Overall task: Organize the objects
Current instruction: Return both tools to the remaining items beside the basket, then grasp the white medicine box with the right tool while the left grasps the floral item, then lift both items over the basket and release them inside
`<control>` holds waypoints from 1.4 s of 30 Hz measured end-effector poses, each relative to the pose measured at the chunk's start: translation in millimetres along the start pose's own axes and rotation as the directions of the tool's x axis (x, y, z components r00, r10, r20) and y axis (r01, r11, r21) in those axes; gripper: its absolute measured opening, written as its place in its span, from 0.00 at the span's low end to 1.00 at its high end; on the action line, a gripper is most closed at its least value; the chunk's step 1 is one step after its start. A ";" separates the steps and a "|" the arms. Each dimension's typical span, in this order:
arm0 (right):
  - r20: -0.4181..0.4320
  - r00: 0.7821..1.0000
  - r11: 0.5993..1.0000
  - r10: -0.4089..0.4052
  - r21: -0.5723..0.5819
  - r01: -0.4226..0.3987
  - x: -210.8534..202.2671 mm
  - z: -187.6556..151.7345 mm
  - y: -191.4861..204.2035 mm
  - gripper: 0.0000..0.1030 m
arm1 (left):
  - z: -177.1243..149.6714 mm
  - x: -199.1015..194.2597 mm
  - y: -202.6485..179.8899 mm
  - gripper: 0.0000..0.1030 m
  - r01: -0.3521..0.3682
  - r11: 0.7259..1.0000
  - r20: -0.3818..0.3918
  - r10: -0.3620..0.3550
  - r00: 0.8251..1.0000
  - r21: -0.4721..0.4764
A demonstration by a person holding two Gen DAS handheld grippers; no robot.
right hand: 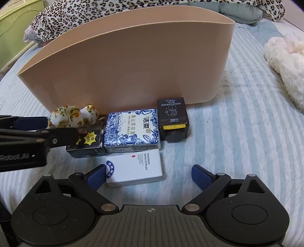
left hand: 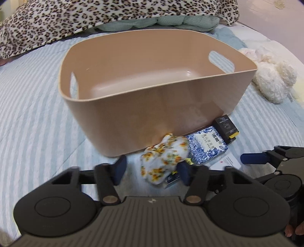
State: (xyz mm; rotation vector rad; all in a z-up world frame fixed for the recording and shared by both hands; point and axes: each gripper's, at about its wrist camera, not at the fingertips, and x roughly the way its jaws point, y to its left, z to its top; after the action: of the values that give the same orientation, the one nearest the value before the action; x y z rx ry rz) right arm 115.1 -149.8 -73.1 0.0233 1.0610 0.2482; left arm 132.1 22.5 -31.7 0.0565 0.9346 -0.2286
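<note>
Both grippers, left point(left hand: 151, 170) & right point(right hand: 148, 175), spread wide, holding nothing. Bin point(left hand: 133, 114) empty; scrunchie point(left hand: 163, 159), tissue pack point(right hand: 132, 130), boxes all outside — nothing sorted yet.

bedcover point(left hand: 28, 106): pale blue and white stripes, filling the lower and side parts of both views
leopard-print blanket point(left hand: 66, 17): bunched along the top of the left wrist view, from the upper left across to the upper right
green quilted bedding point(left hand: 182, 21): folded at top centre, tucked under the blanket's edge
fluffy white fabric point(right hand: 285, 60): heaped at the right edge of the right wrist view
pale green furniture point(right hand: 17, 19): upper left corner of the right wrist view
</note>
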 end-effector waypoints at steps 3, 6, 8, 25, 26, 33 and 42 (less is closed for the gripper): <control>0.010 1.000 1.000 -0.015 -0.020 0.015 -1.0 -1.1 1.9 0.77 | -0.2 1.9 -1.5 0.22 0.013 1.000 0.004 -0.013 1.000 0.011; 0.025 0.999 0.999 -0.019 -0.029 0.020 -4.5 -2.0 2.2 0.61 | -1.0 2.8 0.0 0.08 0.015 1.000 0.001 -0.015 1.000 0.005; 0.030 0.999 0.999 -0.022 -0.029 0.023 -6.5 -2.1 1.3 0.56 | -1.7 1.5 2.2 0.07 0.018 1.000 0.002 -0.018 1.000 -0.002; 0.099 0.995 0.999 0.031 0.004 -0.032 -51.6 5.7 -19.2 0.55 | -11.2 -54.2 13.0 0.06 0.016 0.998 0.079 -0.011 0.997 -0.058; 0.110 0.993 0.999 0.033 0.004 -0.034 -57.0 6.8 -18.5 0.55 | -10.4 -59.2 13.5 0.06 0.015 0.998 0.090 -0.010 0.996 -0.061; 0.226 0.974 1.000 0.029 -0.007 -0.028 -100.2 26.5 -14.8 0.55 | 3.1 -95.2 15.3 0.06 0.008 0.998 0.189 0.004 0.982 -0.064; 0.369 0.929 1.000 0.021 -0.021 -0.014 -136.7 70.3 -18.1 0.55 | 43.2 -112.6 11.4 0.06 -0.039 0.998 0.294 0.051 0.955 -0.047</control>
State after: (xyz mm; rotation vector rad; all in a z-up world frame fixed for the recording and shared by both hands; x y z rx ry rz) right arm 116.1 -189.5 76.5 0.0614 0.6828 0.2575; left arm 104.4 46.4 83.8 0.0062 0.6390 -0.1697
